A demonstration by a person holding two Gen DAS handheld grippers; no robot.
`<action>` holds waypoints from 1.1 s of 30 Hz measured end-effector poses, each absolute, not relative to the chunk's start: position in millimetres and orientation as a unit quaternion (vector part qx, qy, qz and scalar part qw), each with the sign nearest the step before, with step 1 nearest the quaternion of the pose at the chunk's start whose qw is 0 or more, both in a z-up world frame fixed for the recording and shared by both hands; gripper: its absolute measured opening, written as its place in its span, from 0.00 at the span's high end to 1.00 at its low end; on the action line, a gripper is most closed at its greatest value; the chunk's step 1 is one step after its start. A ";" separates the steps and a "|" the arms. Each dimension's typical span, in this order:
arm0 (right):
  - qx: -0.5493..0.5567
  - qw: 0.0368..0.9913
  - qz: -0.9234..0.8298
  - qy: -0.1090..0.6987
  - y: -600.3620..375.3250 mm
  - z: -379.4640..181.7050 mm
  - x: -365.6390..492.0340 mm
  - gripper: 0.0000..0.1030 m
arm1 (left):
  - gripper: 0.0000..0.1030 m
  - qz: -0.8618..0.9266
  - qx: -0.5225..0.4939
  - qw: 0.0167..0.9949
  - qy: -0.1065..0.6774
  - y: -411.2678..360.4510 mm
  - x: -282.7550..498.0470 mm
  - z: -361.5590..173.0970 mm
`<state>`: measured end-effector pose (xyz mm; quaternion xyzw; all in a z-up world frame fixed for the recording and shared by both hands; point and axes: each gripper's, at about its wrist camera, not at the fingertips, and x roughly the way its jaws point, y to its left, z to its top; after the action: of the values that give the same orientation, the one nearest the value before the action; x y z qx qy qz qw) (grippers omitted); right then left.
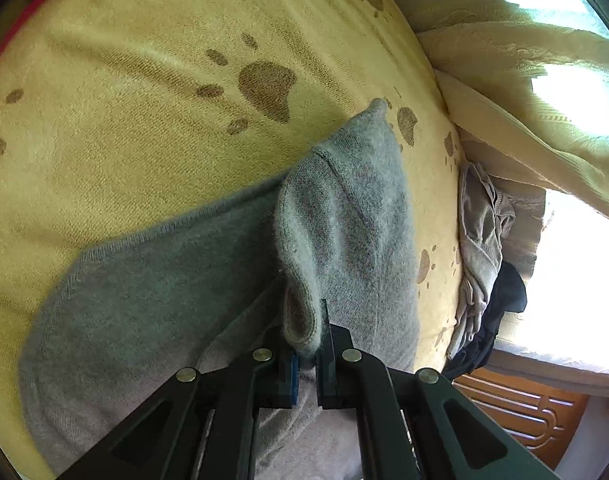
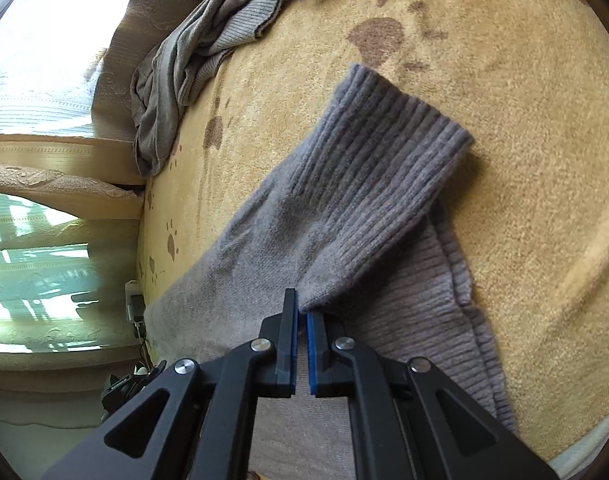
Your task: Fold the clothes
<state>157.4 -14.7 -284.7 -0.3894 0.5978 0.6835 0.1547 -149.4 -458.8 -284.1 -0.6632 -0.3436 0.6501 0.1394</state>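
Sweater (image 1: 152, 280), grey knit, lay spread on the yellow blanket (image 1: 124, 80) w/ brown paw prints, one sleeve (image 2: 368, 168) folded back over the body, ribbed cuff (image 2: 408, 132) on top. Beyond it, at the blanket's edge, sat a heap of grey-brown clothes (image 2: 172, 80) w/ a black garment (image 1: 504, 304) beside it; cream curtain (image 1: 524, 60) hung past that. Left gripper (image 1: 306, 360) was clamped on a bunched fold of the sweater. Right gripper (image 2: 300, 320) pinched the sleeve edge, pads nearly together on the knit. No containers or legible writing.
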 end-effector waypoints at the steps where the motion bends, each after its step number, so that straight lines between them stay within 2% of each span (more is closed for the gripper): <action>1: -0.387 0.154 0.685 0.598 -15.8 -286.0 158.4 0.95 | 0.94 0.652 -0.662 0.141 -0.342 -456.2 -152.8 -283.0; 15: -0.362 0.153 0.683 0.615 -19.2 -286.8 144.5 0.95 | 0.94 0.663 -0.656 0.178 -0.314 -409.9 -194.9 -259.5; 23: -0.341 0.146 0.708 0.601 -3.8 -252.0 139.1 0.95 | 0.94 0.669 -0.649 0.202 -0.301 -412.3 -197.3 -237.1; 27: -0.366 0.156 0.696 0.598 -7.5 -265.8 148.3 0.95 | 0.94 0.653 -0.679 0.168 -0.292 -431.3 -182.1 -267.6; 33: -0.371 0.177 0.688 0.598 -13.2 -285.5 155.9 0.95 | 0.94 0.647 -0.685 0.155 -0.295 -437.9 -168.8 -284.7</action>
<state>155.9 -13.2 -285.5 -0.3711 0.5982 0.6878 0.1771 -168.8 -437.9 -284.7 -0.6855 -0.2955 0.6471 0.1552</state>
